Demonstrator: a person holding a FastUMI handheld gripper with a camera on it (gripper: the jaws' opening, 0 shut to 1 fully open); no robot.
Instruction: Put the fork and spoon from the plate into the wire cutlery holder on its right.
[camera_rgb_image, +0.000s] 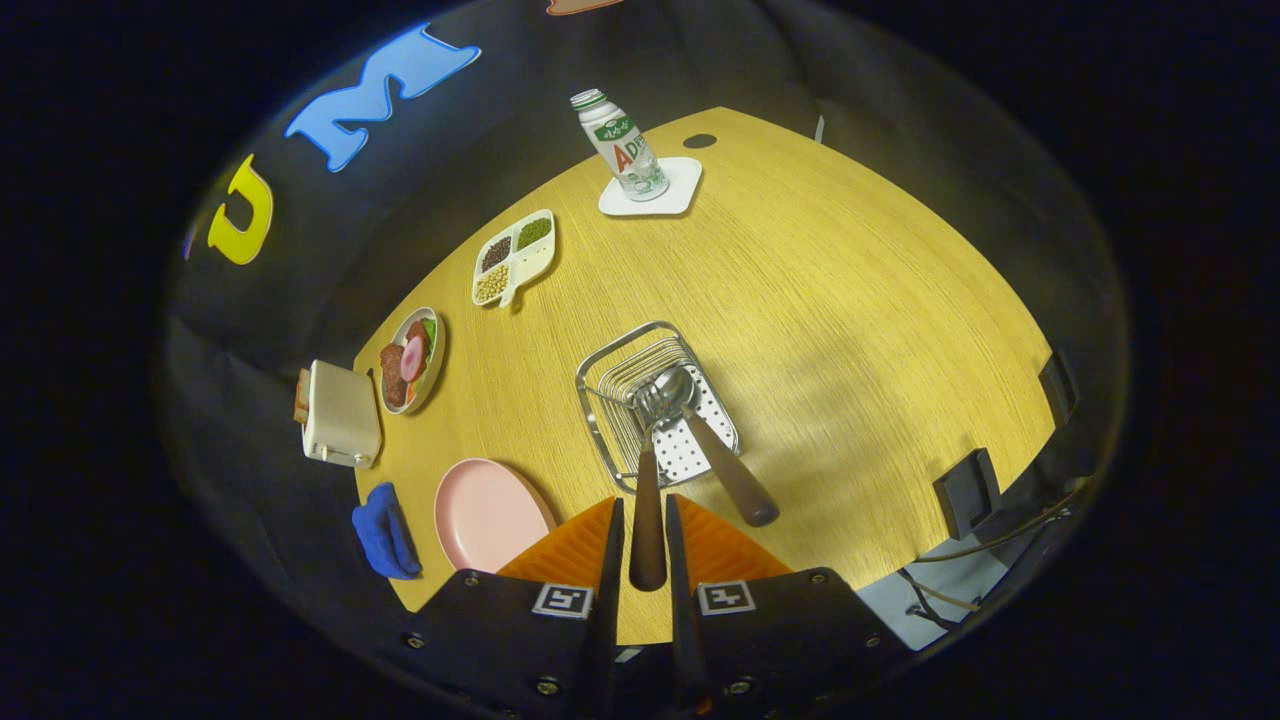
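My gripper (645, 502) is shut on the brown handle of the fork (647, 540), which runs straight ahead from between the fingers. The fork's metal head reaches down inside the wire cutlery holder (600, 385), just beyond the fingertips on the wooden table. The spoon (738, 485) leans in the same holder, bowl down next to the fork's head and brown handle sticking out to the right of my fingers. The pink plate (485, 512) lies left of the holder with nothing on it.
Far across the table (850, 300) a drink bottle (622, 145) stands on a white coaster (680, 190). To the left are a divided dish of beans (514, 258), a plate of food (410, 360), a toaster (340, 415) and a blue cloth (385, 530). Black blocks (965, 492) sit at the right edge.
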